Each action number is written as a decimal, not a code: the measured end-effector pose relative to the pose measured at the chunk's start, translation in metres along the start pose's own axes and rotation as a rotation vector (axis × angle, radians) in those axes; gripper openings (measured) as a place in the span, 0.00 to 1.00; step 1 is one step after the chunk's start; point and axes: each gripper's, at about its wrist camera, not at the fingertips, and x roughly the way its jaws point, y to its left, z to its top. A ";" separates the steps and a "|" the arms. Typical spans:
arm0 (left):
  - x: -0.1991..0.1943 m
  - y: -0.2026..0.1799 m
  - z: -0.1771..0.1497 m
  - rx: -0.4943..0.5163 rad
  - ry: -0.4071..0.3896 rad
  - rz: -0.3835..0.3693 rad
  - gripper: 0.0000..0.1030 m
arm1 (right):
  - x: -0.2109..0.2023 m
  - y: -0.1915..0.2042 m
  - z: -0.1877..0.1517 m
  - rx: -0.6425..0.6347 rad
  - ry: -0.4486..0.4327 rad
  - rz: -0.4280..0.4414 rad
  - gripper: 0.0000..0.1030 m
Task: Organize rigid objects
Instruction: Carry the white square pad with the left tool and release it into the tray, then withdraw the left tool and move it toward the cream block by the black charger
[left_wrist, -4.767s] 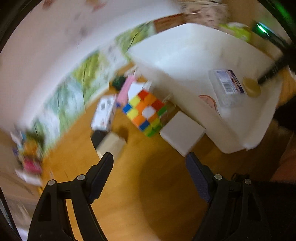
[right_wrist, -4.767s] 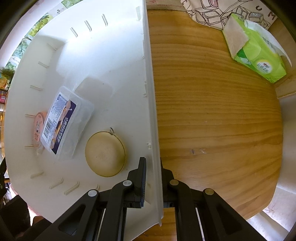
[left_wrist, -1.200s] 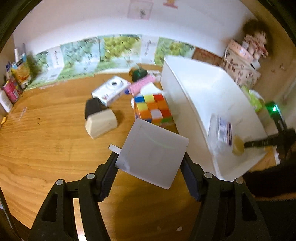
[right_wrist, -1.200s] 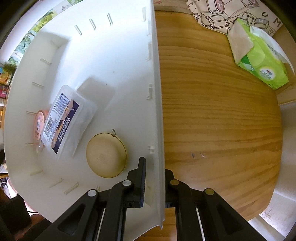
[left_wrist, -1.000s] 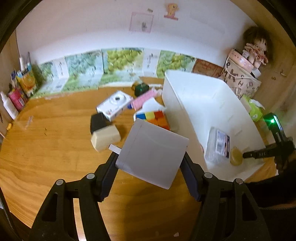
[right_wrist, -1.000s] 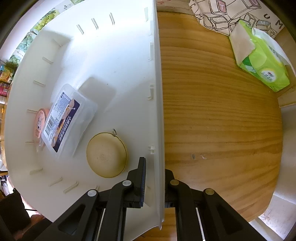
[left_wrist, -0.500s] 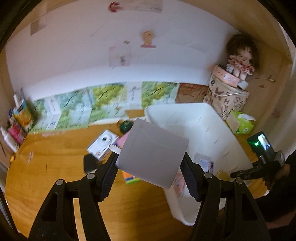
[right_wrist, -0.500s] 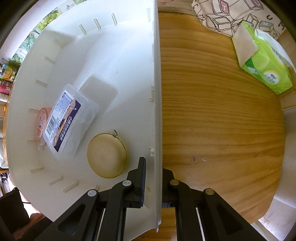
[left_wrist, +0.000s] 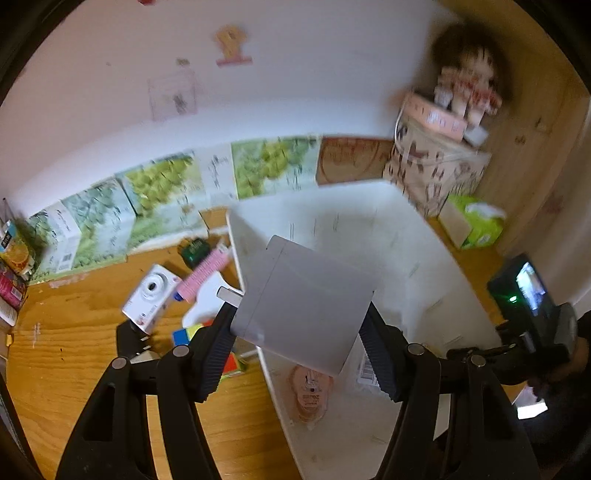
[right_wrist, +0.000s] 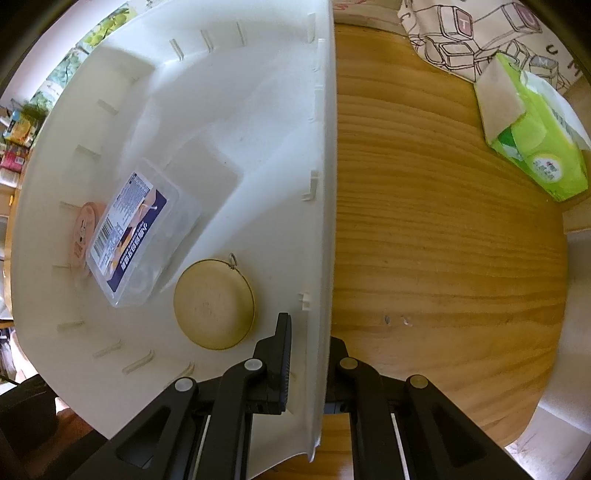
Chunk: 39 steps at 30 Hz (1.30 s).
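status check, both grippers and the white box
Left gripper shut on flat white square box, above white plastic bin. Right gripper shut on bin wall. Drop path clear.

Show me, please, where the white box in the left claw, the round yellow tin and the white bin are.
white box (left_wrist: 306, 306), left wrist view, middle of its flat face.
round yellow tin (right_wrist: 213, 303), right wrist view, centre of its lid.
white bin (right_wrist: 327, 184), right wrist view, its right wall.

White wall (left_wrist: 295, 74) fills top of left wrist frame, small stickers (left_wrist: 232, 46) on it, blurred. Strip of green grape-print panels (left_wrist: 162, 192) along wall base, centre-left. Wood-grain bench (right_wrist: 443, 240) fills right half of right wrist frame. Wooden side panel (left_wrist: 535, 129) at upper right, left wrist frame.
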 end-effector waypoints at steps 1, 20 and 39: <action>0.005 -0.003 0.000 0.007 0.015 0.001 0.67 | 0.001 0.001 0.000 -0.005 0.001 0.000 0.11; 0.084 -0.042 0.007 0.089 0.231 0.038 0.67 | 0.006 0.015 0.009 -0.050 0.043 -0.025 0.11; 0.047 -0.022 0.015 0.019 0.089 0.073 0.74 | -0.001 0.006 0.011 -0.034 0.031 -0.019 0.12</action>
